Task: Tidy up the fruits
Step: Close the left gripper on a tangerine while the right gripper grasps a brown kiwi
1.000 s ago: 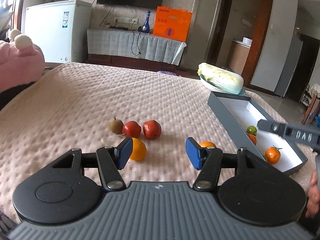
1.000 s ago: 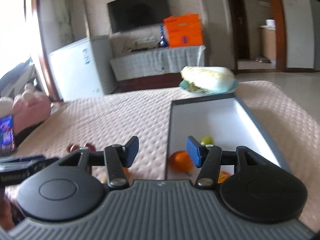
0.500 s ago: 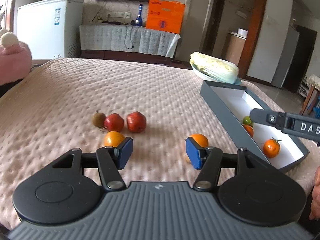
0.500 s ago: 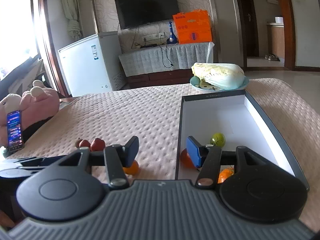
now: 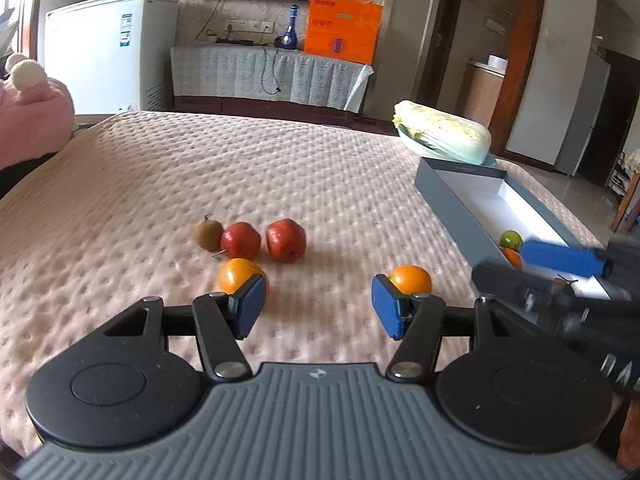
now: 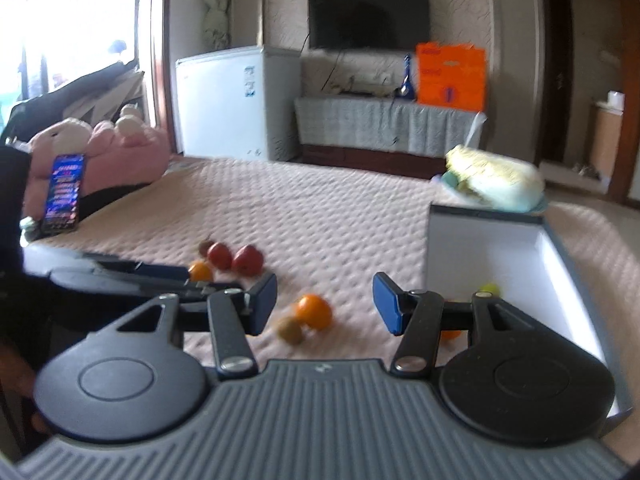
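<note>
On the pink bedspread lie a brown kiwi (image 5: 208, 234), two red fruits (image 5: 240, 240) (image 5: 286, 239) and two oranges (image 5: 239, 275) (image 5: 412, 279). My left gripper (image 5: 318, 308) is open and empty, low over the bedspread just short of the oranges. The grey box (image 5: 448, 206) at the right holds a green fruit (image 5: 511, 238) and orange ones. My right gripper (image 6: 324, 304) is open and empty; an orange (image 6: 314, 311) and a brown fruit (image 6: 291, 330) lie between its fingers' line of sight. It shows blurred in the left wrist view (image 5: 560, 268) by the box.
A cabbage on a plate (image 5: 442, 136) stands behind the box. A pink plush toy (image 5: 28, 128) lies at the bed's left edge, with a phone (image 6: 64, 192) propped near it. A white freezer (image 5: 108, 48) and a cloth-covered cabinet (image 5: 268, 76) stand beyond the bed.
My right gripper has swung left, from over the box to the fruit on the bedspread. My left gripper has drawn back slightly; the fruit has not moved.
</note>
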`<state>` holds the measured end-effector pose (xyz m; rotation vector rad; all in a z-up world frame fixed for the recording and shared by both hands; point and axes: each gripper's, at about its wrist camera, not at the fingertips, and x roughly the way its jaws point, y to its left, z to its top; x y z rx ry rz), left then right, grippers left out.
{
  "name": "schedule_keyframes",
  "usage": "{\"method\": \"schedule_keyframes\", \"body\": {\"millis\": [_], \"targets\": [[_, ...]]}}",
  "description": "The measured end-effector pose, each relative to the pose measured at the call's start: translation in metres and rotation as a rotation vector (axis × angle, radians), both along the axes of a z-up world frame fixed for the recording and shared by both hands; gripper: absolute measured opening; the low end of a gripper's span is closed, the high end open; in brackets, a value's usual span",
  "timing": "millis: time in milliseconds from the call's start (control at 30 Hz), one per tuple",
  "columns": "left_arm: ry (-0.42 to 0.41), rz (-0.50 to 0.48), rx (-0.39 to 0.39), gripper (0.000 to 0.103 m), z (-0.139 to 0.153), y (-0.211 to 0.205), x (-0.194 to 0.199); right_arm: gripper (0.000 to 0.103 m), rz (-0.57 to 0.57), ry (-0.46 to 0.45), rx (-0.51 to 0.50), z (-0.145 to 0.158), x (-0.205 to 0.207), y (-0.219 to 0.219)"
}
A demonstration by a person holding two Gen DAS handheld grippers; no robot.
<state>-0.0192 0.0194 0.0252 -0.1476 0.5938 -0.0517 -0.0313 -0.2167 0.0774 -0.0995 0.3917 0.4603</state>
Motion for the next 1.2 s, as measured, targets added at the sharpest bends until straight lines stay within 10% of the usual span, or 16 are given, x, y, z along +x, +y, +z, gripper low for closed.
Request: {"method": "schedule_keyframes", "body": {"millis": [1200], "targets": [[0.084, 0.123, -0.093, 0.055, -0.025, 0.034, 0.034, 0.028, 0.022, 0.182, -0.1, -0.046, 0.041, 0.05]]}}
